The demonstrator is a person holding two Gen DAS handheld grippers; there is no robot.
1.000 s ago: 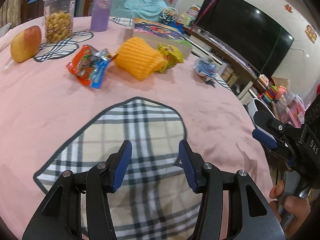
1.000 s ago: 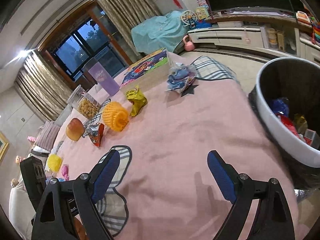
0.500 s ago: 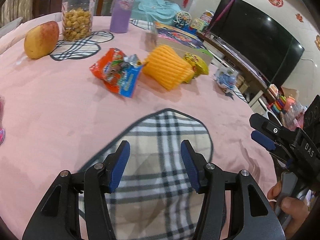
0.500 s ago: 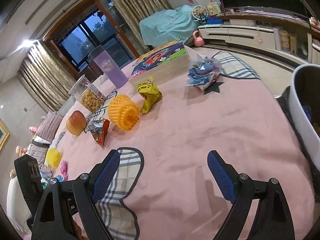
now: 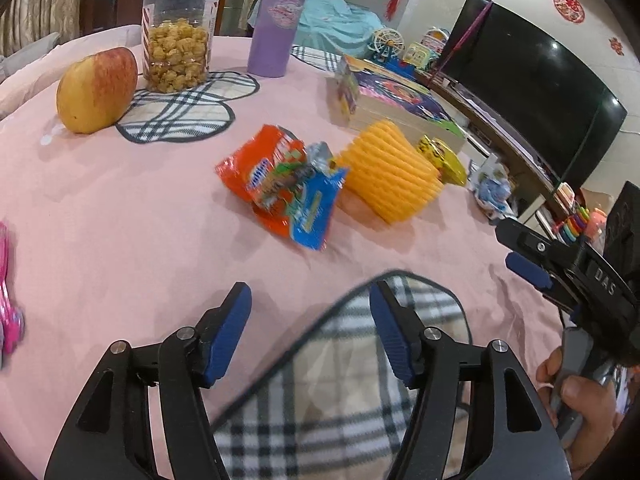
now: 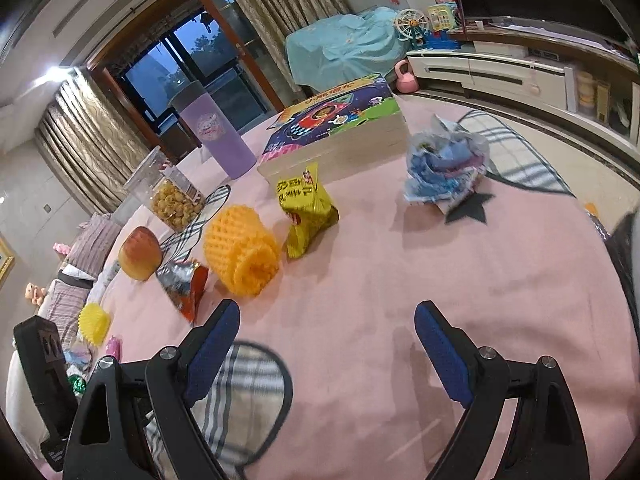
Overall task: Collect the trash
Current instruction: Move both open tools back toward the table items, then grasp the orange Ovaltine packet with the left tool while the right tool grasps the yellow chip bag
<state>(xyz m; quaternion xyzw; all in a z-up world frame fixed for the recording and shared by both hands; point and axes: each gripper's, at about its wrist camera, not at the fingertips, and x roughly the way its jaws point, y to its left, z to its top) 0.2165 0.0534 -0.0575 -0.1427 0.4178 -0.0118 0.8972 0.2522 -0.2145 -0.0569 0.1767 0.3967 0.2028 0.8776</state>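
Note:
An orange and blue snack wrapper [image 5: 286,186] lies on the pink tablecloth [image 5: 120,220], ahead of my open, empty left gripper [image 5: 310,322]. Beside it lie an orange foam fruit net [image 5: 388,174], a yellow wrapper [image 5: 442,154] and a crumpled blue-white wrapper [image 5: 494,188]. In the right wrist view my open, empty right gripper [image 6: 326,340] faces the foam net [image 6: 242,250], the yellow wrapper [image 6: 306,210], the blue-white wrapper [image 6: 444,164] and the orange wrapper [image 6: 184,284]. The right gripper also shows in the left wrist view [image 5: 560,268], at the right edge.
An apple [image 5: 96,88], a snack jar [image 5: 178,36], a purple tumbler [image 5: 278,20] and a puzzle box [image 5: 392,100] stand further back. A plaid patch [image 5: 360,380] lies under my left gripper. The bin's rim [image 6: 630,248] shows at the right. A TV [image 5: 532,80] stands beyond.
Both grippers have swung left and moved forward over the table. The wrappers and the foam net are nearer and more central. The bin has slid almost out of the right wrist view.

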